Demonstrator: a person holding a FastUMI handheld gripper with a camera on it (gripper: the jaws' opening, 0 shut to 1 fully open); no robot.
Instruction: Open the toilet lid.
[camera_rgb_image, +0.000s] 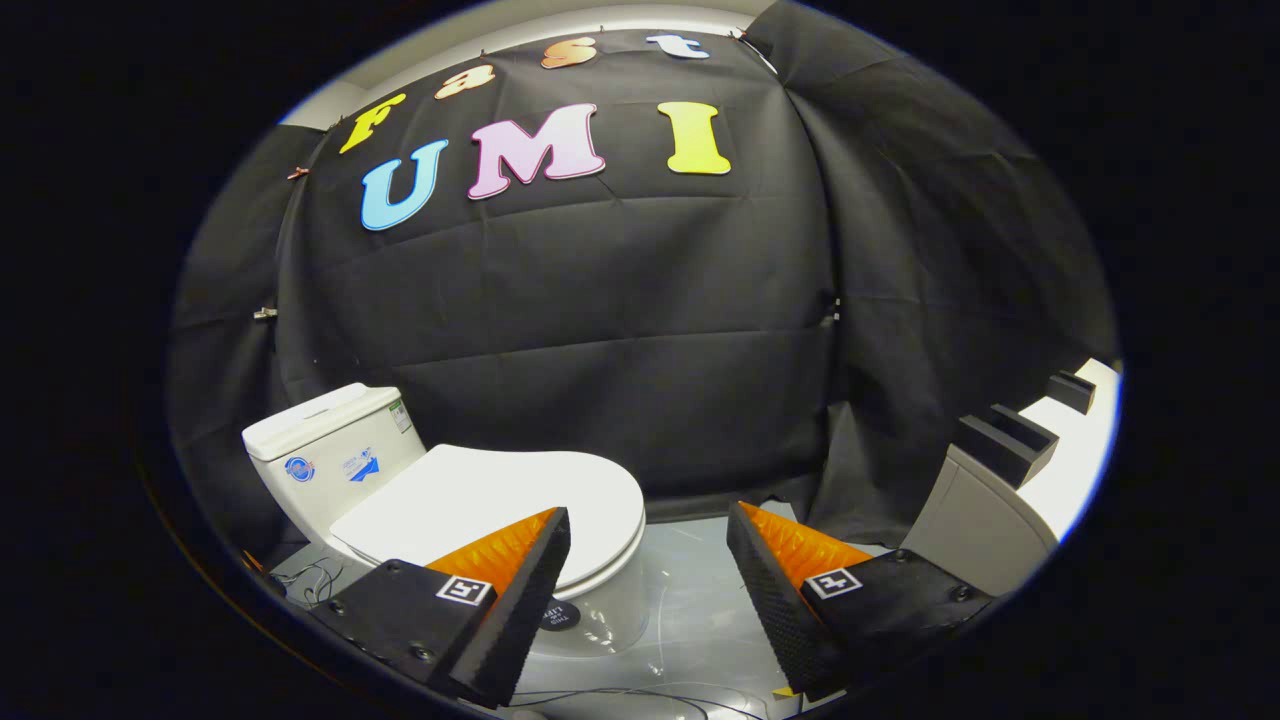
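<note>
Gripper view: tool (648, 545) released, fingers spread, holding nothing. Toilet lid (500, 500) closed flat on bowl, forward of tank (325, 450). Likely rigid, smooth, slippery, light, hinged near tank. Hook front rim, farthest from tank.

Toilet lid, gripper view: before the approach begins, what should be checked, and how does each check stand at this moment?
1. White plastic toilet lid is down flat on the bowl: ok, still to be opened.
2. Gripper open, nothing between its fingers: ok.
3. Gripper lined up with the lid's front edge: not ok; the edge sits ahead of one finger, not between both.
4. Fingers touching the lid: not ok, still apart from it.
5. Gap under the lid rim for a fingertip: cannot tell.
6. White ceramic tank stands behind the lid: ok.
</note>
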